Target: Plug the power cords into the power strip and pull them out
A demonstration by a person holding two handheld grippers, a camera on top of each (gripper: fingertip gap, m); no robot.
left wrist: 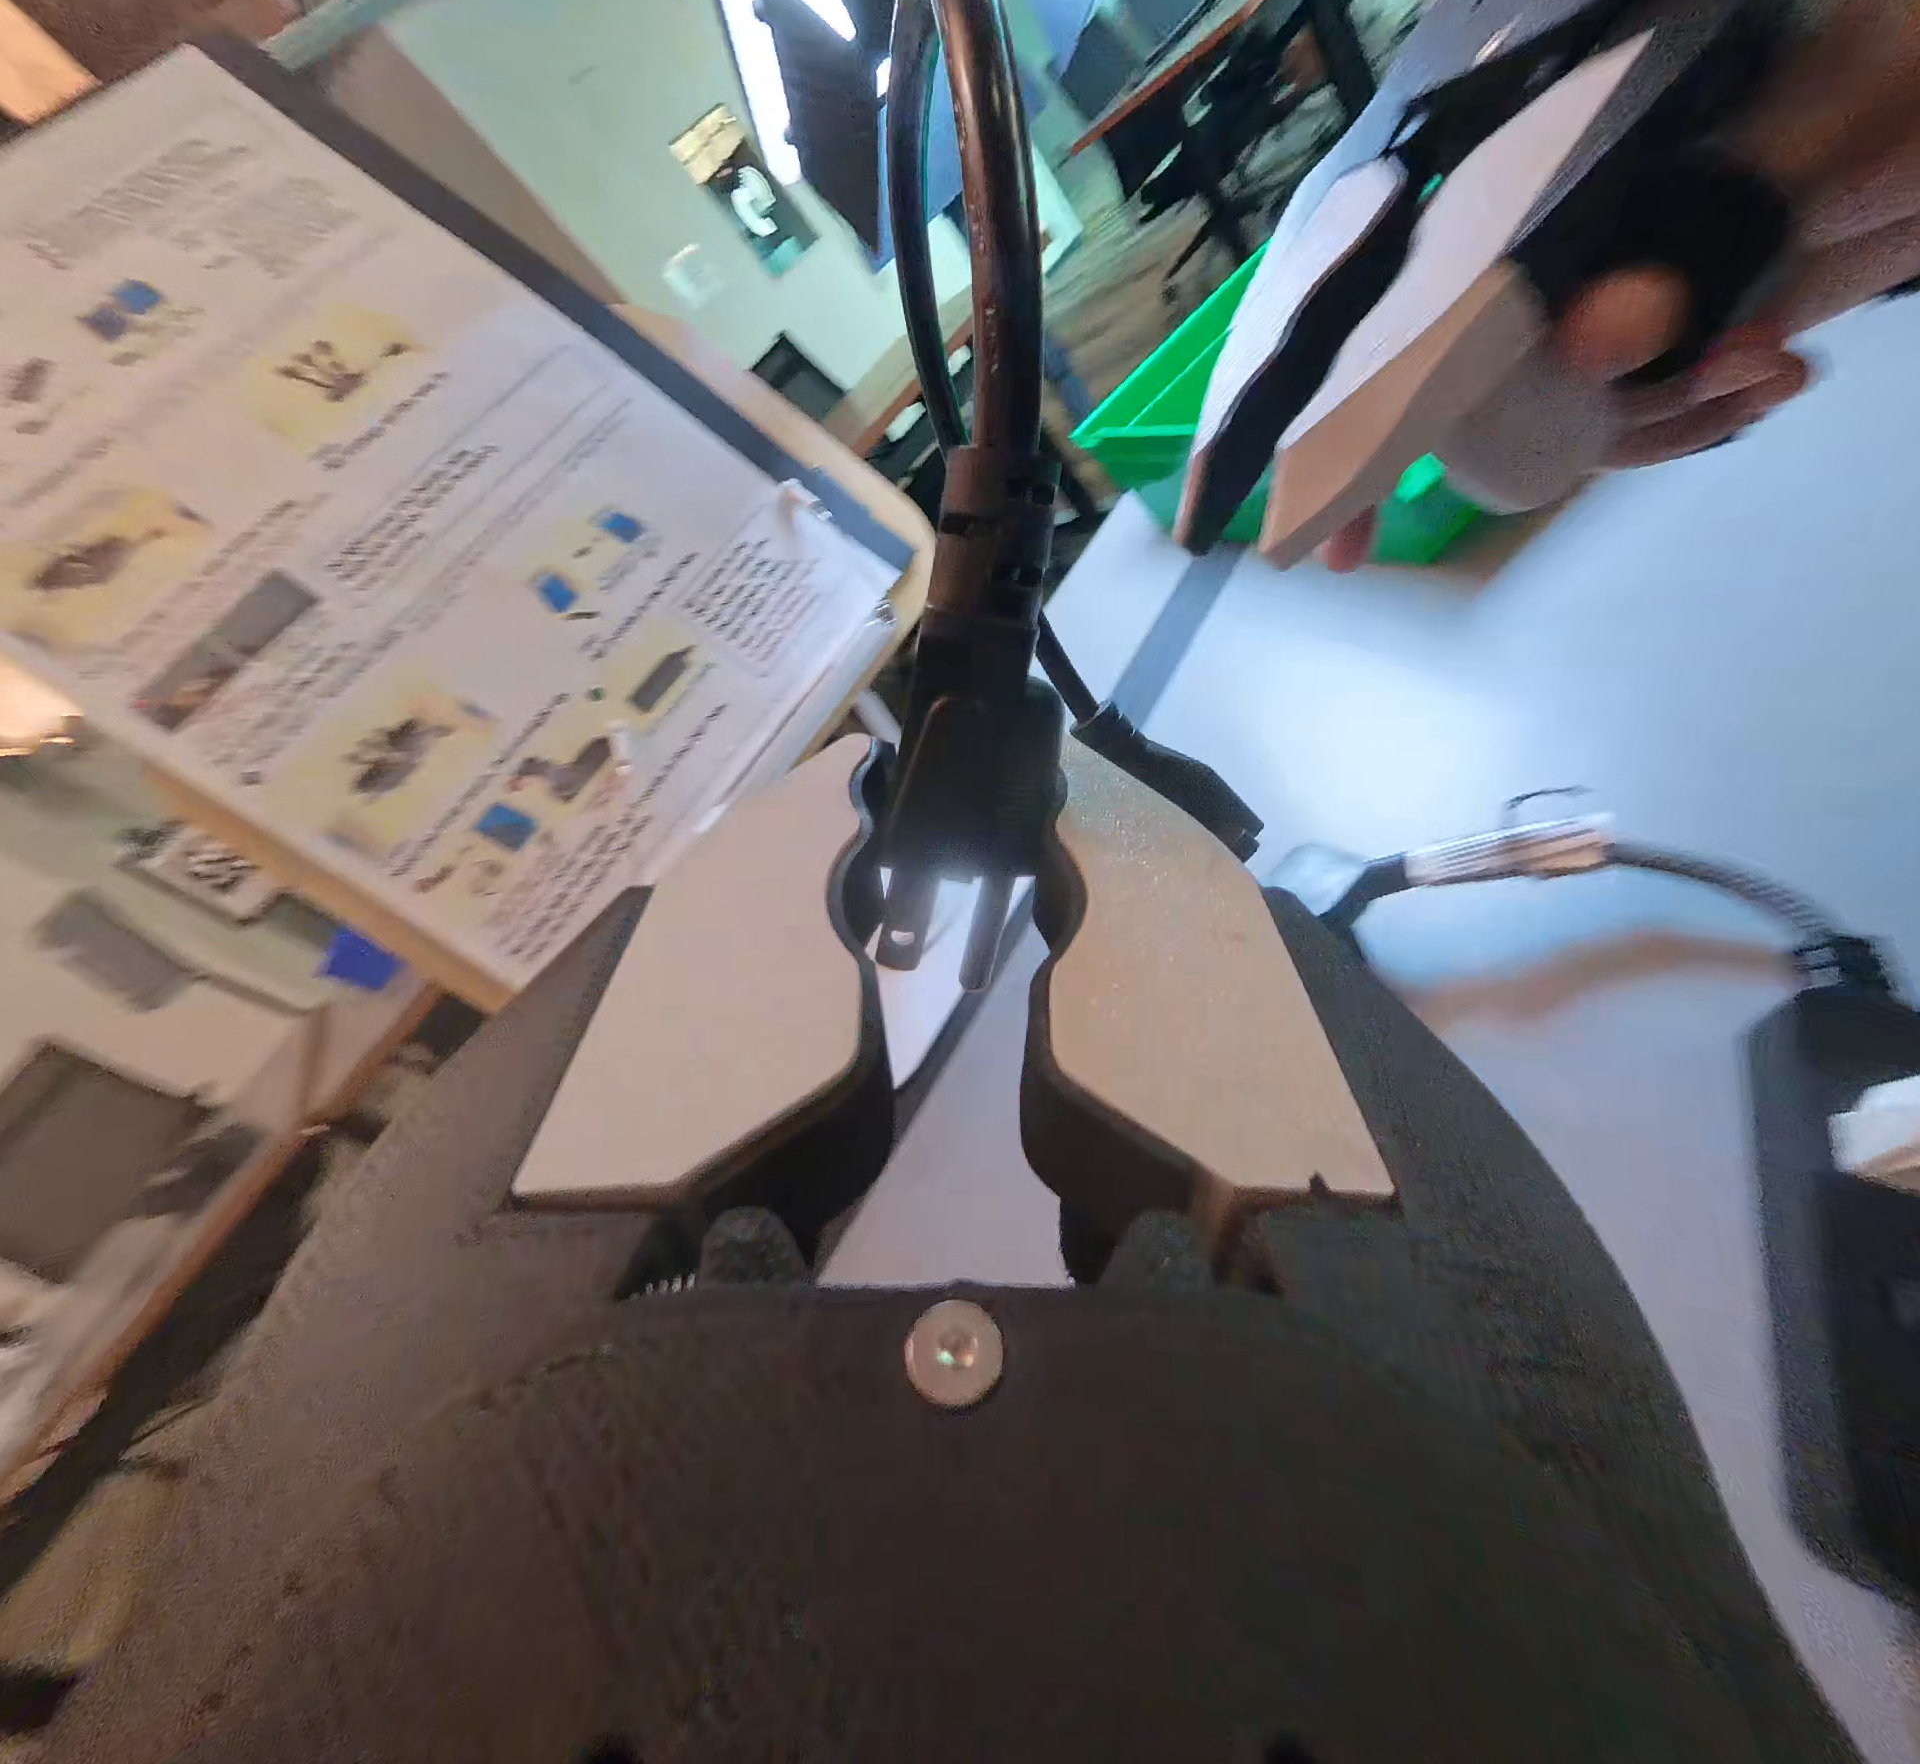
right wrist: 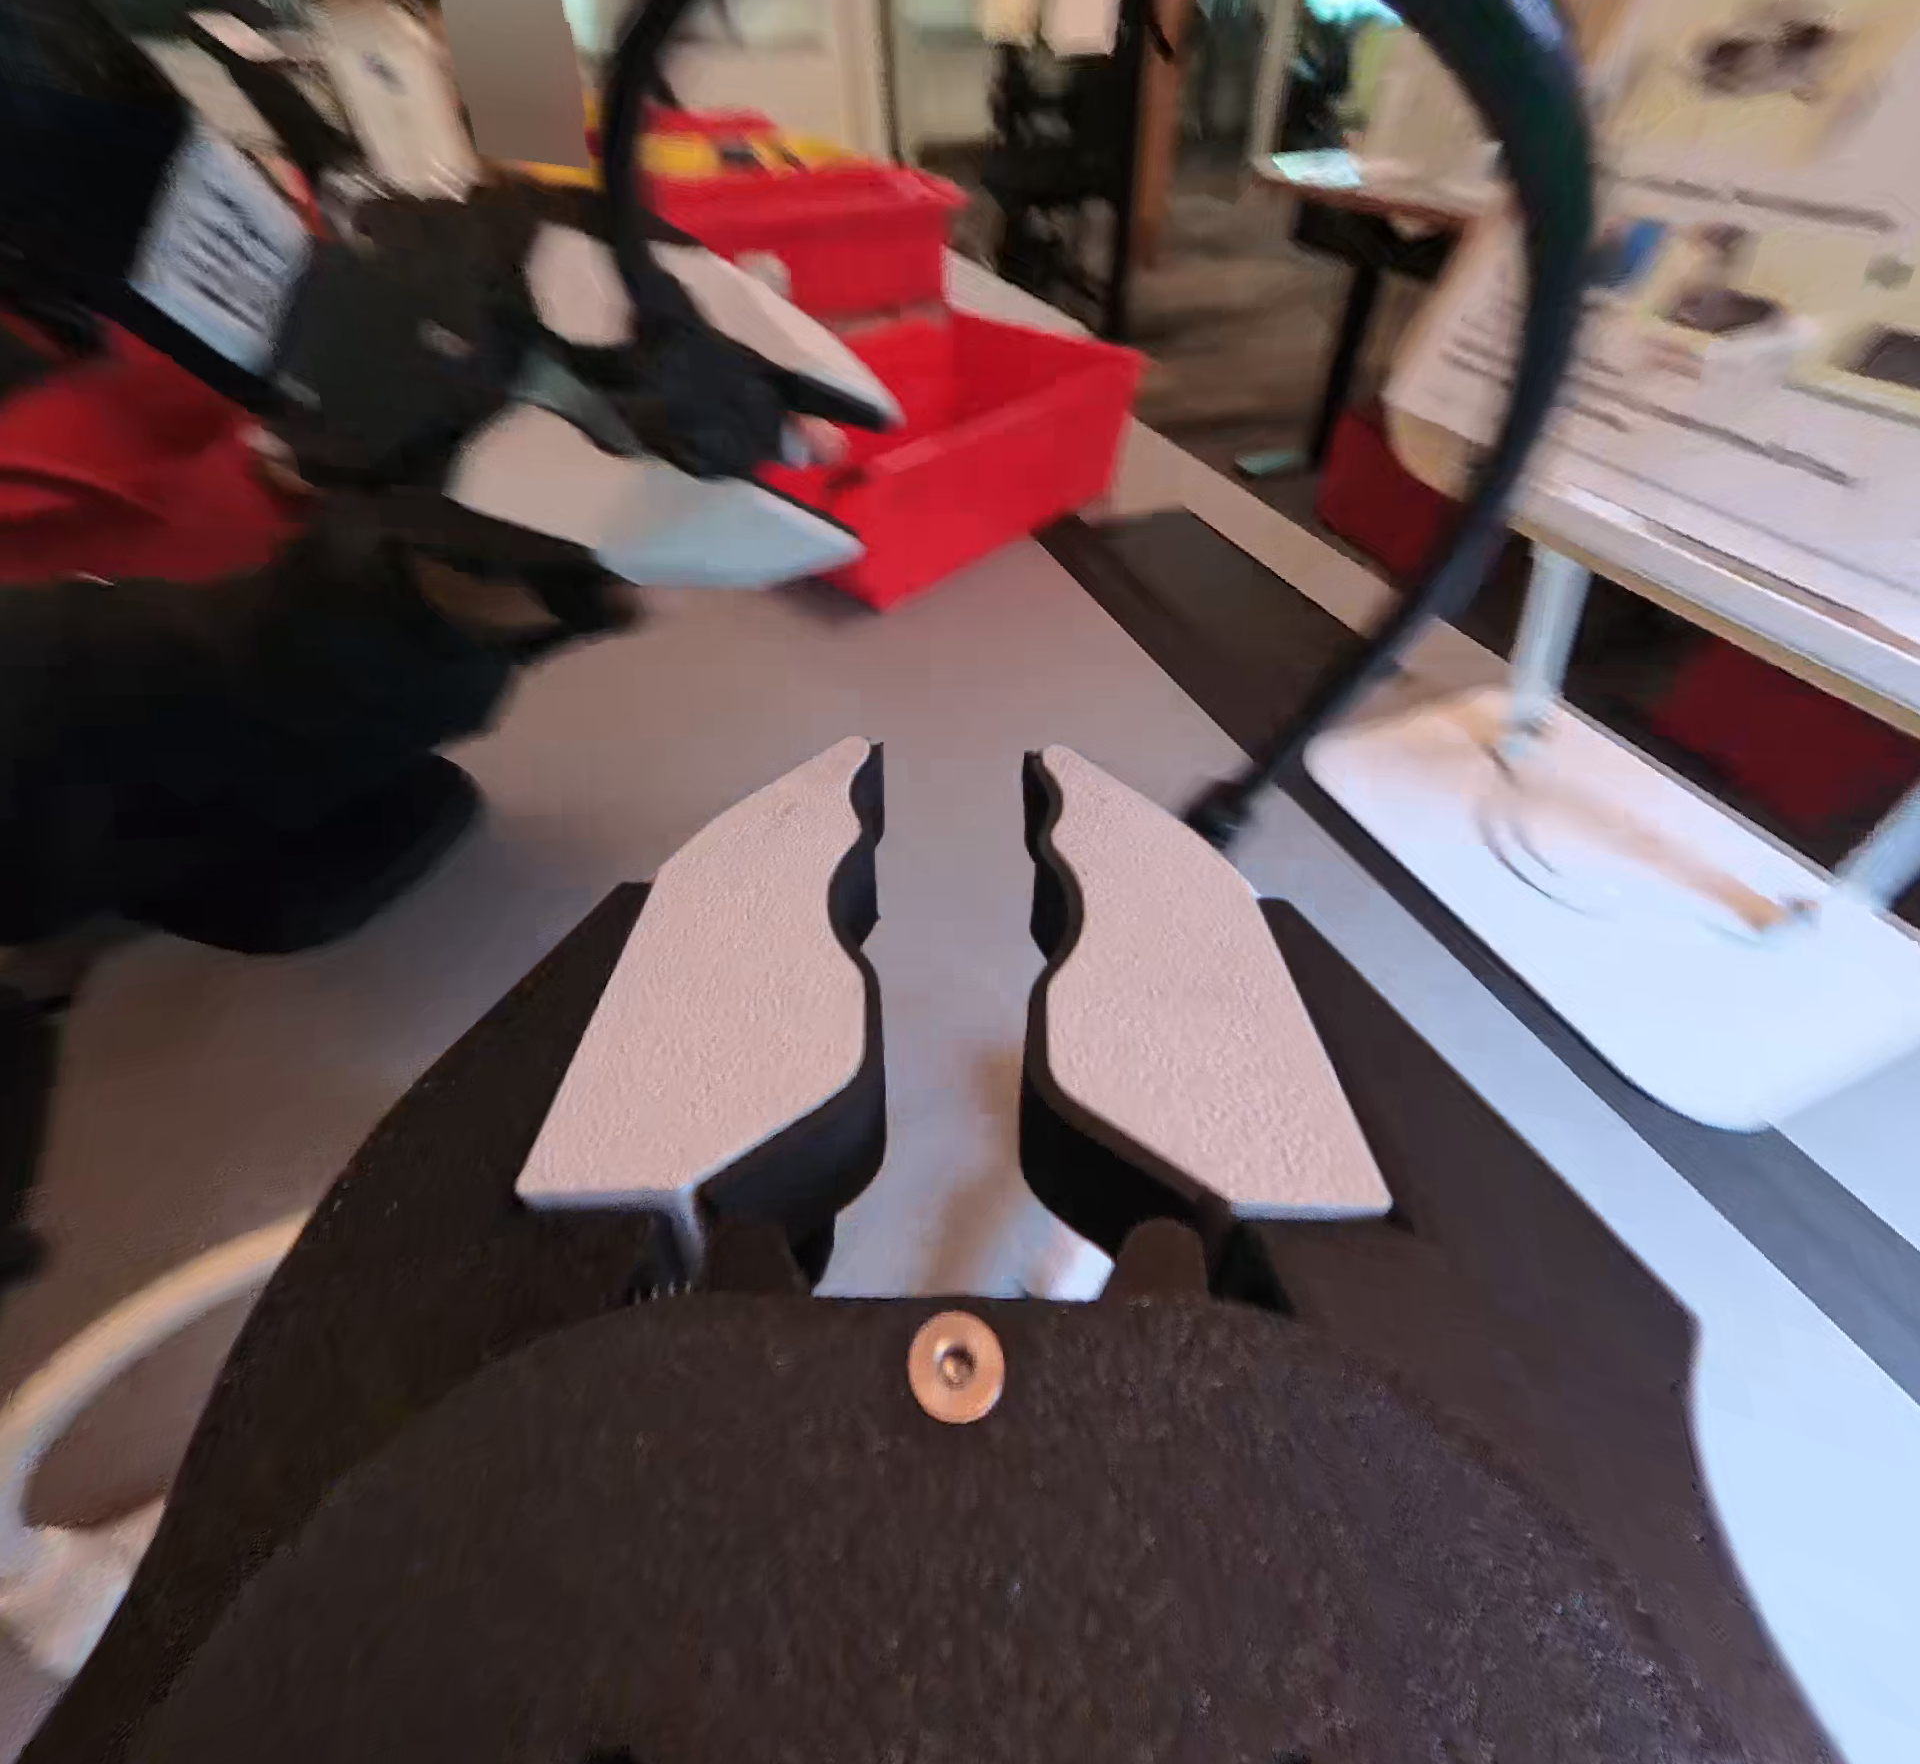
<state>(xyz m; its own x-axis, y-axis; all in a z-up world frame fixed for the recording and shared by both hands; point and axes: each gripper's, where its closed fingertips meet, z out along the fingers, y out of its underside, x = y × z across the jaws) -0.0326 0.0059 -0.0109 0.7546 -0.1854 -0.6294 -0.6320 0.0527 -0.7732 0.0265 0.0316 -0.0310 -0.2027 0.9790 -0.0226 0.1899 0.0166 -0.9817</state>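
Black plug [left wrist: 961, 779] clamped in left tool [left wrist: 956, 815], print perhaps blurred.

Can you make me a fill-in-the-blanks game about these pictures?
1. The left claw is shut on a black ____.
2. The plug's metal prongs point ____ the camera.
3. The right claw holds ____.
4. The bin behind the left claw in the right wrist view is ____.

Missing words: plug; toward; nothing; red
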